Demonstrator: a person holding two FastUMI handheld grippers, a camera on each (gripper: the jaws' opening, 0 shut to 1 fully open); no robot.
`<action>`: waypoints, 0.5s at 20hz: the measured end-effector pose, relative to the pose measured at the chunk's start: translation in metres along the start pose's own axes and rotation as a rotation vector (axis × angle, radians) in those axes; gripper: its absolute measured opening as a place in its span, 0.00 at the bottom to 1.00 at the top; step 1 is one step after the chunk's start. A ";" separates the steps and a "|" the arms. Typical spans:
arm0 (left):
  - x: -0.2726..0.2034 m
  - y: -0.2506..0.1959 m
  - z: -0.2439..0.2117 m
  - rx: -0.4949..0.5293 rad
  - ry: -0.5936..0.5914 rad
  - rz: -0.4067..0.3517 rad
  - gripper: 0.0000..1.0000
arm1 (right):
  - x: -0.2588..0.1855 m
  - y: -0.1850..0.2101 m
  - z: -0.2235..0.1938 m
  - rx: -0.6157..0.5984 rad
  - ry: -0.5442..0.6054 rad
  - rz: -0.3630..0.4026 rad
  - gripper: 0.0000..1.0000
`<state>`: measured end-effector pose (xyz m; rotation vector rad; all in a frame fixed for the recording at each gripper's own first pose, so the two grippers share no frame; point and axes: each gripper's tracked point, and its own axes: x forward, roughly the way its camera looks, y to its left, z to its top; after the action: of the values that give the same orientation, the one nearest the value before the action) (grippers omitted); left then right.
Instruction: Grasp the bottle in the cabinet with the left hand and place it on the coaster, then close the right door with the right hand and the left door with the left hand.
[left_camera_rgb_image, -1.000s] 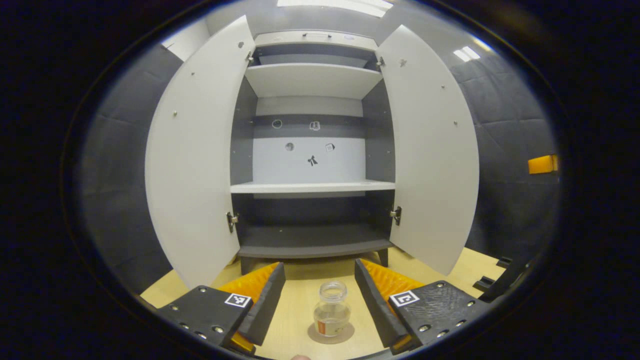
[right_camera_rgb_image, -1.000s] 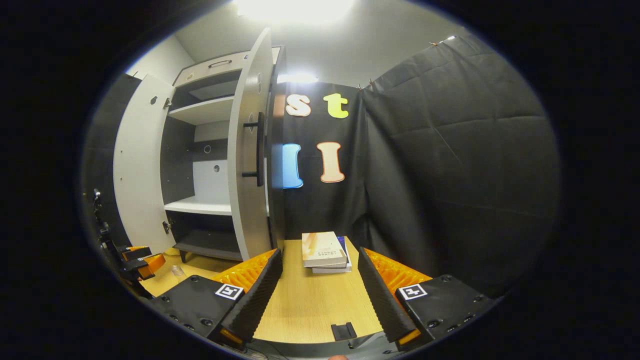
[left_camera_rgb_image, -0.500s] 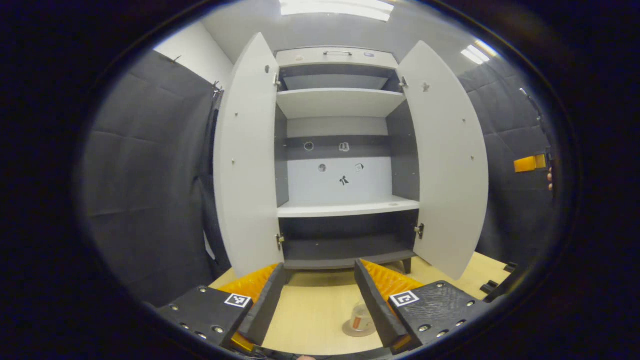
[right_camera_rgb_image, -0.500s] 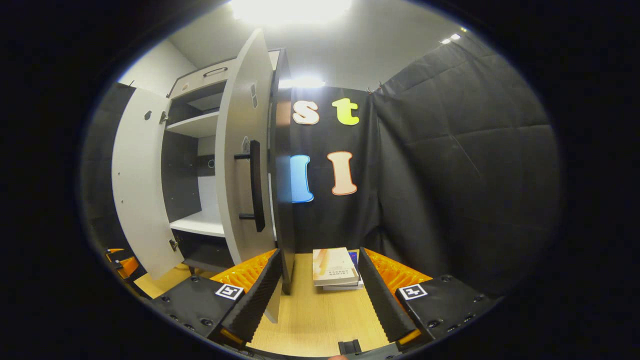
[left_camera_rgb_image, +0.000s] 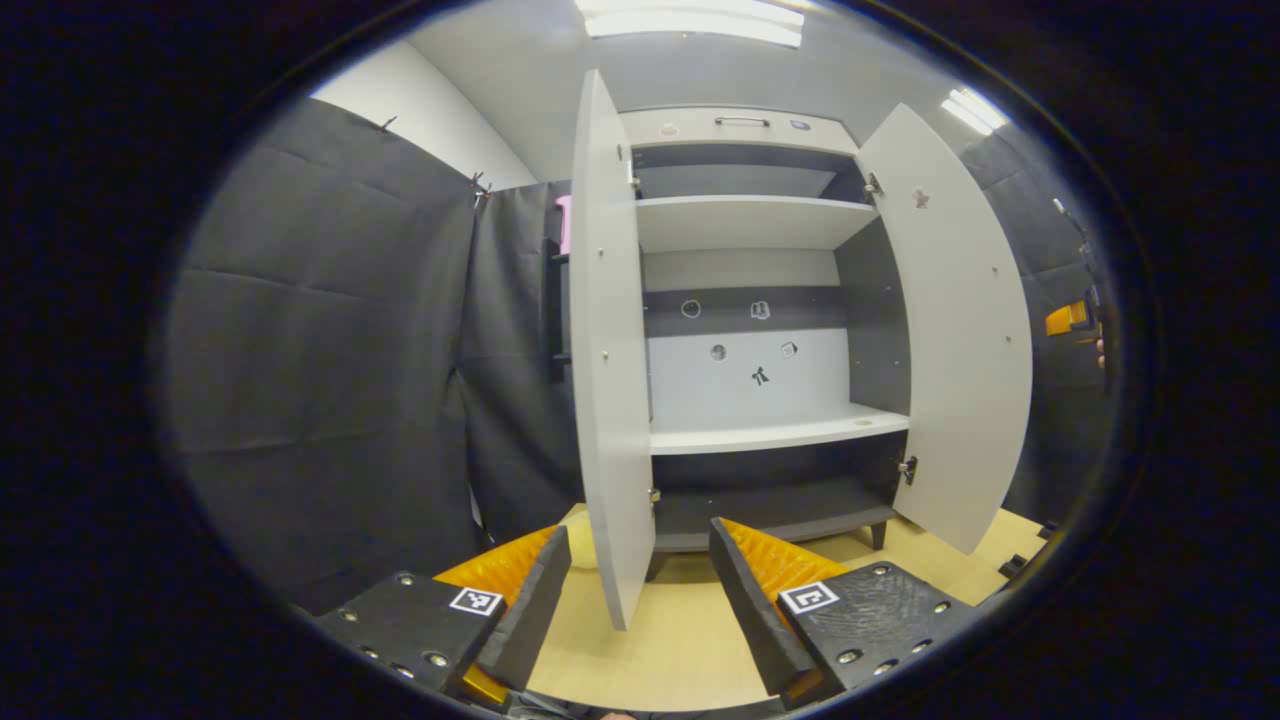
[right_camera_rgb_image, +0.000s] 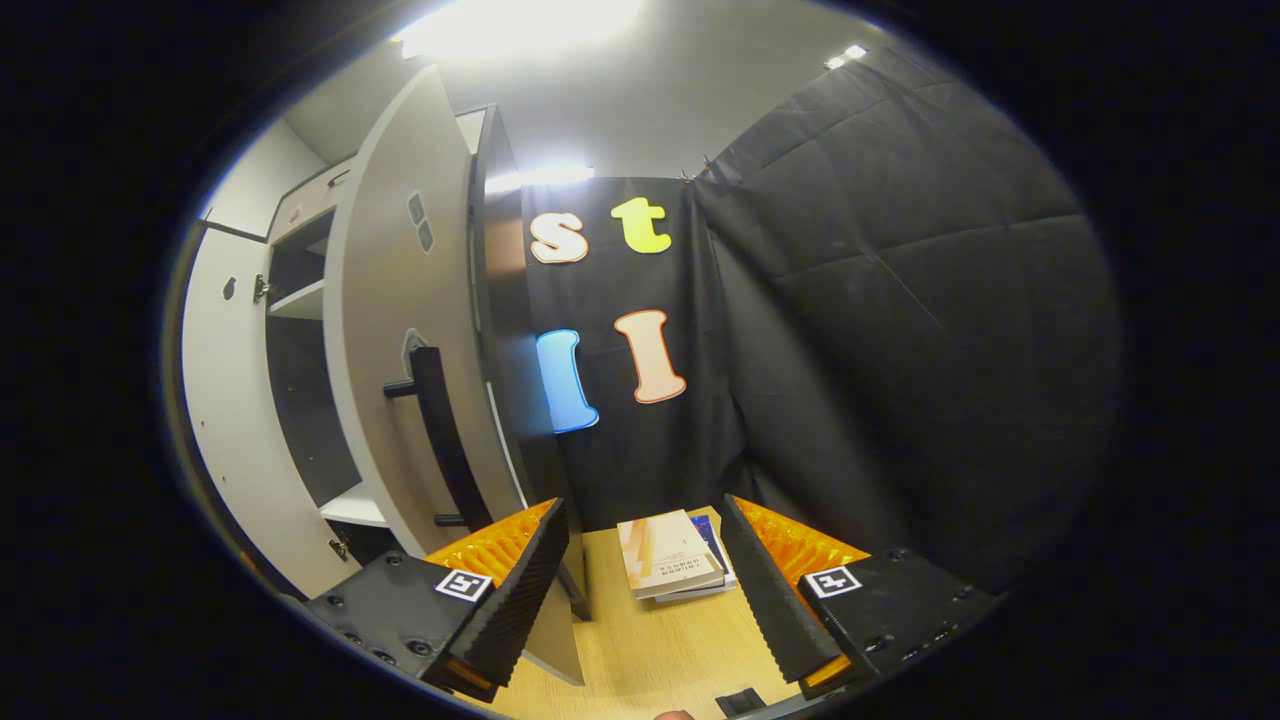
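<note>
Here, the left gripper holds its jaws wide apart with nothing between them but bare wooden table. Straight ahead of the gap, seen almost edge-on, stands the left door of the cabinet, its lower corner hanging just beyond the fingertips. Farther off and to the right of the jaws the right door swings open toward the camera. Two doors, then, both open. Between them the cabinet shows three pale shelves, one above another, all bare, and a dark floor board at the bottom. Neither the bottle nor the coaster can be made out in either view, so their place cannot be told. At the far right edge a small piece of the other gripper shows beside the right door.

The right gripper also has its jaws spread wide, empty, over the table. Just beyond its left finger rises the outer face of the right door, carrying one dark bar handle; the door's bottom corner sits right behind that finger. Ahead between the fingers lie two stacked books, near the black cloth wall. Beyond the right door, the left door is also visible.
</note>
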<state>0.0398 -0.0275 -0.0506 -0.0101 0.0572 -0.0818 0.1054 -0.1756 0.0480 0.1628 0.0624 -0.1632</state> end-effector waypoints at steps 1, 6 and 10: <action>-0.001 0.010 0.001 0.003 -0.002 0.012 0.85 | 0.005 0.003 0.003 0.001 -0.004 -0.009 0.97; 0.000 0.054 0.002 0.004 -0.001 0.072 0.85 | 0.021 0.012 0.016 -0.025 -0.023 -0.048 0.98; 0.005 0.082 0.000 0.004 0.002 0.099 0.86 | 0.030 0.032 0.019 -0.067 -0.035 -0.048 0.98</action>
<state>0.0519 0.0542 -0.0524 -0.0034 0.0595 0.0171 0.1410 -0.1523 0.0696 0.0920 0.0368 -0.2119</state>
